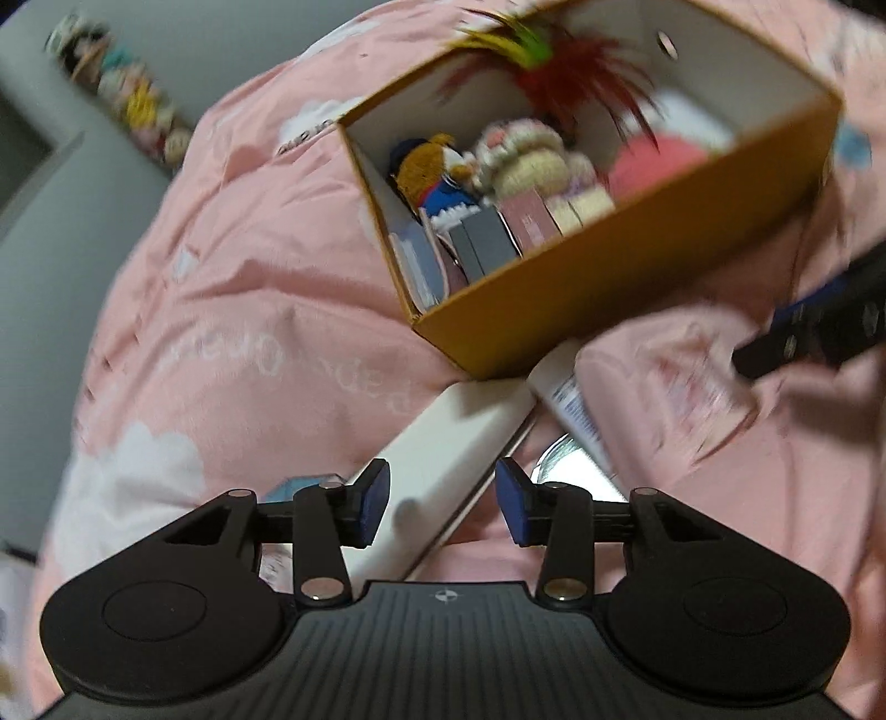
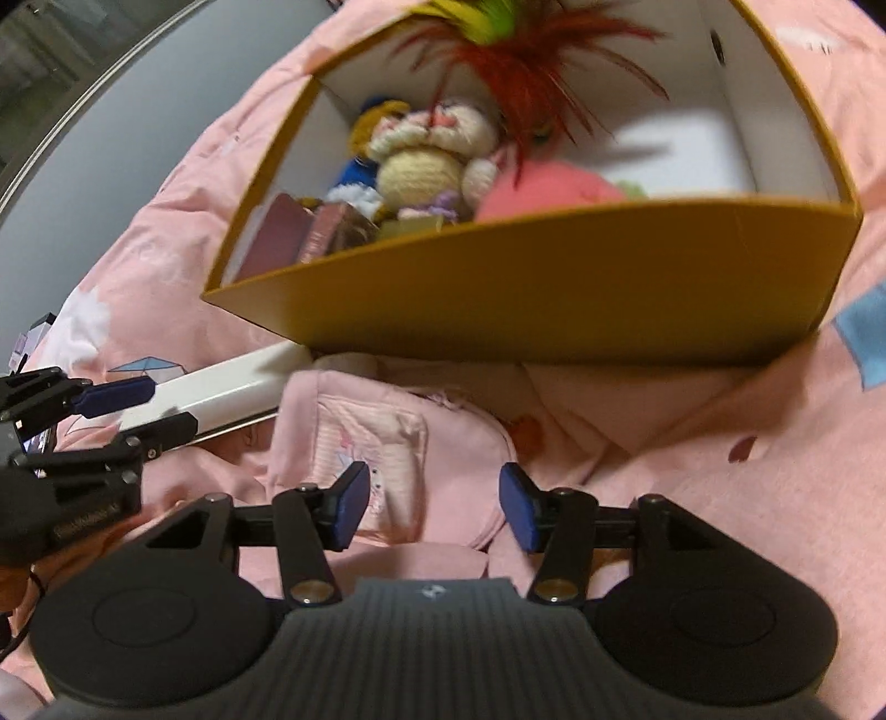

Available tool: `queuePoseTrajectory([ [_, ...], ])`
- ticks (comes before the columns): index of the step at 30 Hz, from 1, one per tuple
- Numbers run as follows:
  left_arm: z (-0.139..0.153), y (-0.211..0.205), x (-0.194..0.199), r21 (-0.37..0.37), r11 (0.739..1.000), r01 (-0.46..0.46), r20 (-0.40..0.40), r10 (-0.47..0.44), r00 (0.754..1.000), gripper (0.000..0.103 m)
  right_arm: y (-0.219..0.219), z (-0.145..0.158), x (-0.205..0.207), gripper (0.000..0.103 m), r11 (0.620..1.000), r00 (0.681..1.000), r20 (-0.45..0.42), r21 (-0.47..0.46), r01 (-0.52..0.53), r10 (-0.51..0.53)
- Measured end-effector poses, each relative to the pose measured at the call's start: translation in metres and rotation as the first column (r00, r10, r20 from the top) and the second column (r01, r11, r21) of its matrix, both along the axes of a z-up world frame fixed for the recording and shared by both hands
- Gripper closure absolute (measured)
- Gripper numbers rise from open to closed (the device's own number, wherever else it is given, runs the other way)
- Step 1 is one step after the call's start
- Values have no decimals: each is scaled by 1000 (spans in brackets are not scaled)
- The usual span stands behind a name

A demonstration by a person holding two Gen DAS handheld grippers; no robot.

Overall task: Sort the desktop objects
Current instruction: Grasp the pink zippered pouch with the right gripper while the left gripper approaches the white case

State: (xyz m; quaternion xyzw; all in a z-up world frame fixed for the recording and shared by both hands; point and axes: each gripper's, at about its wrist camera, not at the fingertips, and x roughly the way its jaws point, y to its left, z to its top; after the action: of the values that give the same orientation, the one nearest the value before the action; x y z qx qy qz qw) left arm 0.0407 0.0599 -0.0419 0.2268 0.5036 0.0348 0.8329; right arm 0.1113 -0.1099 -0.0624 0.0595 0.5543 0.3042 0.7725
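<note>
Two grippers are hanging over a pink printed bedcover; the left gripper is standing with jaws apart astride a long white box, pads not pressing it; the right gripper is gaping above a pink pouch, holding nothing; beyond them a mustard cardboard box is sitting on the cover, holding crocheted dolls, small boxes and a red feather toy; a grey wall is showing behind the bedding.
</note>
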Motion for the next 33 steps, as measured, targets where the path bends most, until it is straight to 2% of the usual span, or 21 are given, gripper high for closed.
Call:
queuePoseTrajectory([
  [3,-13,-11,0,105,992,69,-32,-65,997,54,0,-10,5,43,1000,999,-41,8,0,0],
  [6,-22,-12,0,148,984,102,-60,-94,994,54,3,-19,9,39,1000,997,-75,14,-10,11],
  [12,-29,-8,3,131,988,80,-72,-71,995,54,11,-37,14,27,999,992,-126,25,-26,29],
  [15,-28,-7,4,123,990,70,-63,-62,996,54,12,-51,21,25,998,982,-189,58,-8,19],
  [17,-26,-5,3,98,993,65,-59,-60,996,54,11,-53,22,27,997,980,-200,72,3,11],
  [22,-19,-2,4,23,999,47,-53,-45,998,54,6,-44,16,45,997,985,-171,74,35,-22],
  [25,-14,0,4,-18,999,38,-55,-38,998,54,6,-34,10,50,997,990,-136,66,33,-24],
  [27,-13,1,4,-31,999,38,-57,-40,998,54,9,-21,4,52,999,997,-80,47,19,-15],
  [30,-13,0,3,-2,999,50,-57,-50,997,54,10,2,-4,54,1000,1000,24,10,1,-1],
  [33,-16,-3,1,71,995,75,-62,-70,996,54,1,26,-7,54,1000,993,117,-27,-11,14],
])
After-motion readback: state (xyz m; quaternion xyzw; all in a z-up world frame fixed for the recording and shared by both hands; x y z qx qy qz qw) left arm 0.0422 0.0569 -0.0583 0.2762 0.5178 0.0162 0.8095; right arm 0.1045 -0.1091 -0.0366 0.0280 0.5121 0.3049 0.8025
